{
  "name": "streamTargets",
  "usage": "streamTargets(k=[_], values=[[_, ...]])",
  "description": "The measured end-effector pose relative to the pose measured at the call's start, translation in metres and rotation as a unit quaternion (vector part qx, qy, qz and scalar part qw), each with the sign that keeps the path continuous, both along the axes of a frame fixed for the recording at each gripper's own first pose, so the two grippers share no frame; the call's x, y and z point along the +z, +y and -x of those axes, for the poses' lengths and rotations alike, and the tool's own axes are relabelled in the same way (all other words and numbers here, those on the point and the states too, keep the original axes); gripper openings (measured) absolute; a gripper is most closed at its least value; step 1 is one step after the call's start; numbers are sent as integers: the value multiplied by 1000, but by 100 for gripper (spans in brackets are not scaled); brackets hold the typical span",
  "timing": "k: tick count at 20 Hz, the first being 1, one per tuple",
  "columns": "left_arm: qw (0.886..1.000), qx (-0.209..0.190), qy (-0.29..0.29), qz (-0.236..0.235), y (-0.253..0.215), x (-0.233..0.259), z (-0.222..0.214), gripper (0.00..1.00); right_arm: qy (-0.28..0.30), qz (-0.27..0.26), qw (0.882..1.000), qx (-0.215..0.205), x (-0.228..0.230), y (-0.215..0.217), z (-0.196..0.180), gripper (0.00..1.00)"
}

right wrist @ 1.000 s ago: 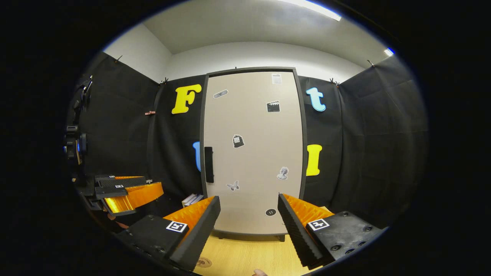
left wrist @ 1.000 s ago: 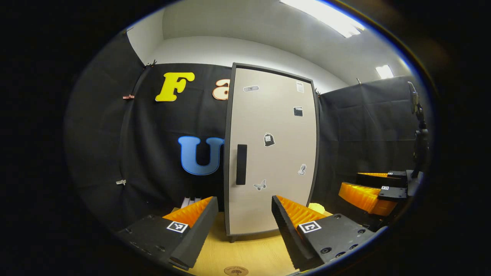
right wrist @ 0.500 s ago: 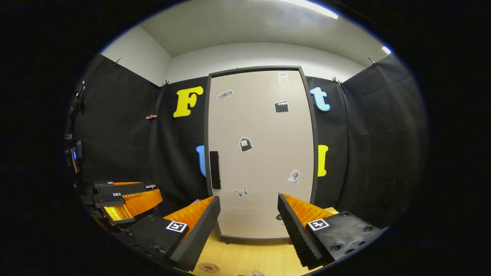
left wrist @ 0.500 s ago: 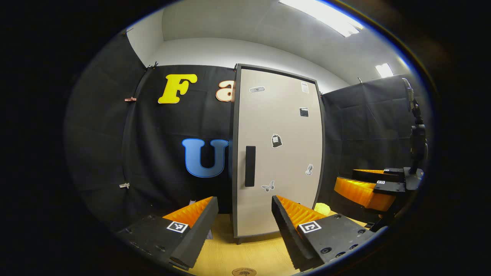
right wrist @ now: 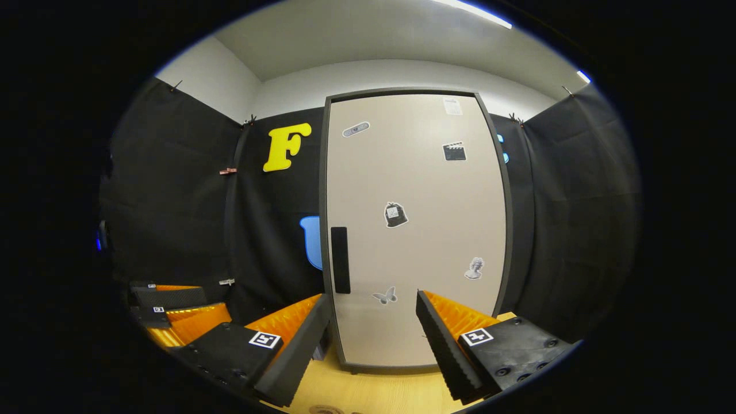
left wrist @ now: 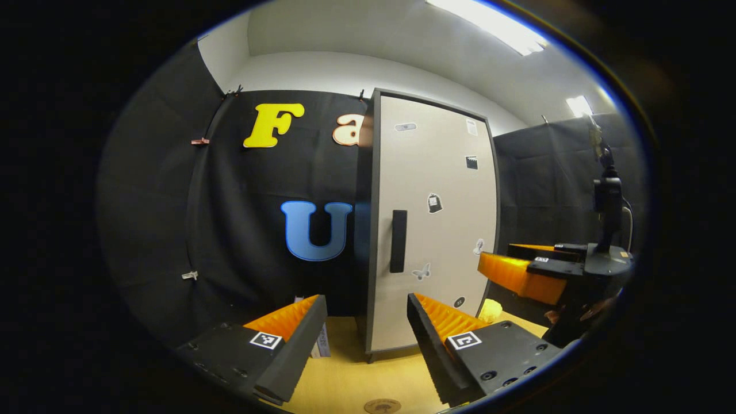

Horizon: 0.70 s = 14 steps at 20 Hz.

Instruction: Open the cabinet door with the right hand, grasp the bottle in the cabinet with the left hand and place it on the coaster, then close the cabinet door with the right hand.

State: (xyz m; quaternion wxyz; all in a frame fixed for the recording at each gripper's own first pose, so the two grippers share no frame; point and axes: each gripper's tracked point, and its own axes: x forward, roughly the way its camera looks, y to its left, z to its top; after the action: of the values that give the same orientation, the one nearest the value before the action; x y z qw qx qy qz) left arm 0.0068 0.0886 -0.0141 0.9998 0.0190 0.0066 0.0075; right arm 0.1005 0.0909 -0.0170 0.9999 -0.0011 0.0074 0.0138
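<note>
Gaping wide and gripping nothing, the right gripper (right wrist: 372, 322) is facing the shut cabinet door (right wrist: 414, 230), whose handle (right wrist: 340, 260) is sitting just up-left of its jaws. The left gripper (left wrist: 367, 325) is likewise holding its jaws spread and empty above the tabletop (left wrist: 351, 382).

Both views low, near, facing the shared cabinet door (left wrist: 434, 218) (right wrist: 414, 224).

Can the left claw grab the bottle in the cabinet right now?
Probably not yet. The cabinet door is shut, so it blocks the way in. The left claw is open and apart from it. The right claw must pull the handle first.
</note>
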Motion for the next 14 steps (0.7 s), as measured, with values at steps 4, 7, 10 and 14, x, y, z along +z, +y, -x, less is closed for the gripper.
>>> streamTargets(k=[4,7,10,14], values=[[1000,11,8,5,26,-8,-3,89,-11,6,1000,2,0,24,-36,98],[1000,19,9,5,45,-11,-7,89,-22,20,1000,4,-1,43,-64,97],[1000,29,8,4,65,-14,-10,89,-28,36,999,-1,-5,57,-94,96],[999,45,11,17,86,-21,-16,89,-22,34,999,-12,-14,67,-125,96]])
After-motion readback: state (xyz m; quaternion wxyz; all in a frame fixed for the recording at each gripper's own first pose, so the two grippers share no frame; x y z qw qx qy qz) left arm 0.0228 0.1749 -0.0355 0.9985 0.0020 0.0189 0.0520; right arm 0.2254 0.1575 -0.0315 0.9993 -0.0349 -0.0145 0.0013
